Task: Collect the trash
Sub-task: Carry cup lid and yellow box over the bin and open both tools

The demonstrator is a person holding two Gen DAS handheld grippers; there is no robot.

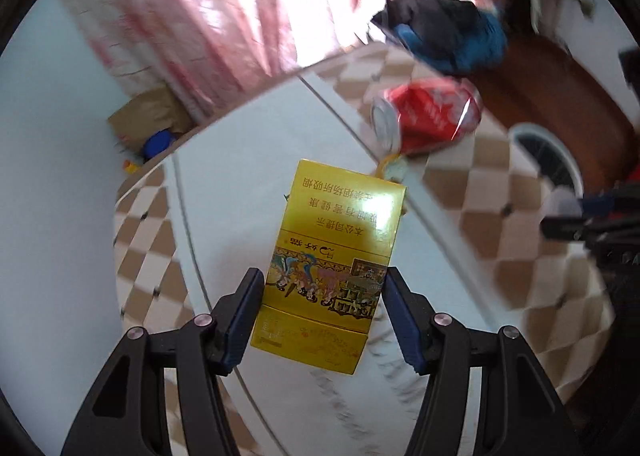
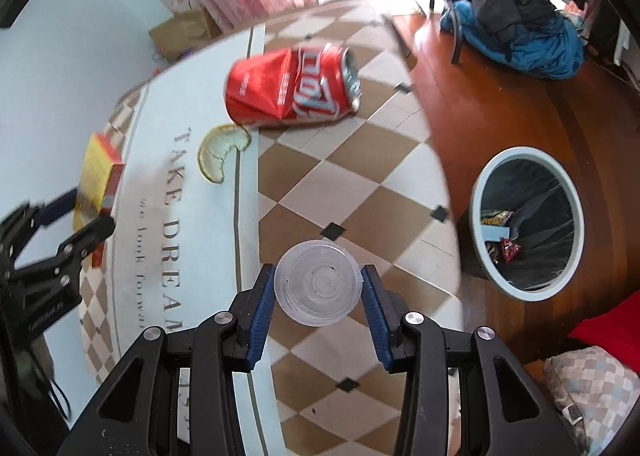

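Checkered tablecloth table (image 2: 340, 184), crushed red can (image 2: 292, 88), fruit peel (image 2: 220, 152)

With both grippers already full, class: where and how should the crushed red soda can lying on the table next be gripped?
Grip the crushed red soda can across its dented middle, coming from above. It lies on its side on the checkered tablecloth, silver top facing the bin, and the creased waist looks flattest for the pads.

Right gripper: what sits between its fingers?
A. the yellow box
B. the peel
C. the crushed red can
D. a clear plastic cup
D. In the right wrist view the right gripper has its blue pads on either side of the clear plastic cup; the red can and peel lie on the table, and the yellow box is in the left gripper.
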